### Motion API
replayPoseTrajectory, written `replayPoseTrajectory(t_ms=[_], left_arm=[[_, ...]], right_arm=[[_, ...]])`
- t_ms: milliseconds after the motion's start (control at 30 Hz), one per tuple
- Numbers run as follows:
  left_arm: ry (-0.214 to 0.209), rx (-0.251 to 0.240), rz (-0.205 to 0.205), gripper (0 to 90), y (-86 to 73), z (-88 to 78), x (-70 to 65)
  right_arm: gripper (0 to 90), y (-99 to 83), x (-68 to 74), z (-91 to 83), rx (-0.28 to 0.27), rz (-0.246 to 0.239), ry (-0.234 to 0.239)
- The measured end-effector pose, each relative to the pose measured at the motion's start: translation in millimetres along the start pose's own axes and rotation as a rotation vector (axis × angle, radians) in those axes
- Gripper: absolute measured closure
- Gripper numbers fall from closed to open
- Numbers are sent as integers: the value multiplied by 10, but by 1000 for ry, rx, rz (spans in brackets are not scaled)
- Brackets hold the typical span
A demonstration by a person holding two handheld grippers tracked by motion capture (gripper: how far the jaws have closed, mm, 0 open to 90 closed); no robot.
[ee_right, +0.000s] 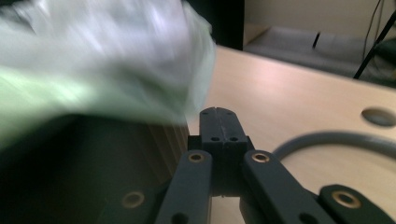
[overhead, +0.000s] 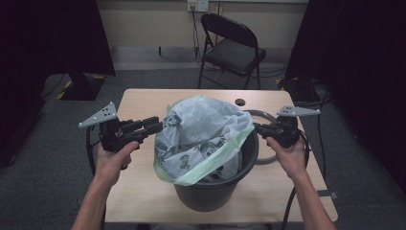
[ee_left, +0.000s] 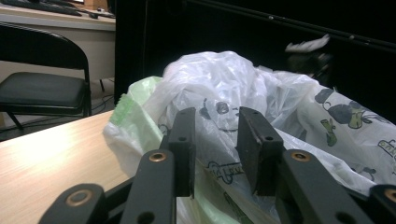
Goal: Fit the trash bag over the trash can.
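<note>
Bag [overhead: 203, 132] in the bin [overhead: 215, 189] mid-desk [overhead: 139, 191], bunched above the rim | our left gripper [overhead: 160, 125] at its left edge, jaws spread with film between them | our right gripper [overhead: 257, 127] at the right rim, jaws pressed together on nothing | grey ring [overhead: 268, 158] beside the bin.

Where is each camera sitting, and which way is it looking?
High view: above the person's side, looking down on the table and the bin with its plastic bag; both forearms and claws show, left claw, right claw.
Left gripper view: rides the left claw, facing the bag; jaws apart.
Right gripper view: rides the right claw, beside the bin; jaws together.
All views share the bag and table.
</note>
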State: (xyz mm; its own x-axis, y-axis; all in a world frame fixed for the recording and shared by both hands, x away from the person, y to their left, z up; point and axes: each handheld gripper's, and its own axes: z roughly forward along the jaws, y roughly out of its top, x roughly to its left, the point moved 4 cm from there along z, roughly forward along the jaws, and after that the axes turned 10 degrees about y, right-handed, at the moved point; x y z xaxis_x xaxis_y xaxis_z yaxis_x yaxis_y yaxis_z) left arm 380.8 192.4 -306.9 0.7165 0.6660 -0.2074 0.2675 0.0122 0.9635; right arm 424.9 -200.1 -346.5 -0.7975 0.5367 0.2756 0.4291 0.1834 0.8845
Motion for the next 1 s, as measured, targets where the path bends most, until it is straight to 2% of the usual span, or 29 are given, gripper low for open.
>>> replayPoseTrajectory(t_ms=[33,67,133,200,233,300,333,367,400,467,533,567,600,633,667,700,733,767,800,900,1000], left_arm=[[13,7,9,663,6,-1,1],[23,12,15,628,13,4,5],[13,9,9,596,23,11,0],[2,15,20,591,24,31,-22],[-2,23,28,610,18,47,-44],[18,26,43,601,11,77,-72],[24,28,46,592,15,87,-68],[21,28,40,586,20,93,-68],[19,22,35,583,29,99,-68],[15,17,33,571,44,102,-72],[12,15,33,546,54,105,-79],[10,13,32,542,57,105,-83],[10,13,32,532,57,105,-83],[4,5,24,526,61,100,-86],[7,5,23,534,59,99,-85],[10,11,30,541,54,95,-76],[10,11,30,543,54,95,-76],[8,5,17,547,46,94,-63],[6,8,15,548,39,95,-57],[-3,11,13,538,23,102,-62],[2,17,18,529,13,113,-64]], right_arm=[[900,-68,-30,34,-22,11,31],[900,-46,-43,9,-68,22,43],[900,65,-36,-81,-129,16,37],[732,208,-10,-180,-192,12,23],[691,275,5,-225,-213,6,7],[572,401,33,-292,-243,-1,-9],[544,457,53,-315,-258,0,-5],[527,507,81,-324,-273,-4,27],[493,550,113,-318,-281,-9,59],[424,613,162,-270,-271,-11,71],[376,629,198,-163,-219,-8,111],[368,621,198,-103,-188,1,109],[401,606,203,-51,-159,0,107],[606,590,211,-13,-142,-8,108],[772,573,223,4,-142,-20,111],[842,561,224,3,-154,-27,78],[900,552,218,-15,-170,-24,71],[900,546,207,-41,-188,-17,84],[900,537,190,-61,-186,-16,72],[900,478,144,-84,-152,0,39],[900,380,114,-51,-117,8,36]])
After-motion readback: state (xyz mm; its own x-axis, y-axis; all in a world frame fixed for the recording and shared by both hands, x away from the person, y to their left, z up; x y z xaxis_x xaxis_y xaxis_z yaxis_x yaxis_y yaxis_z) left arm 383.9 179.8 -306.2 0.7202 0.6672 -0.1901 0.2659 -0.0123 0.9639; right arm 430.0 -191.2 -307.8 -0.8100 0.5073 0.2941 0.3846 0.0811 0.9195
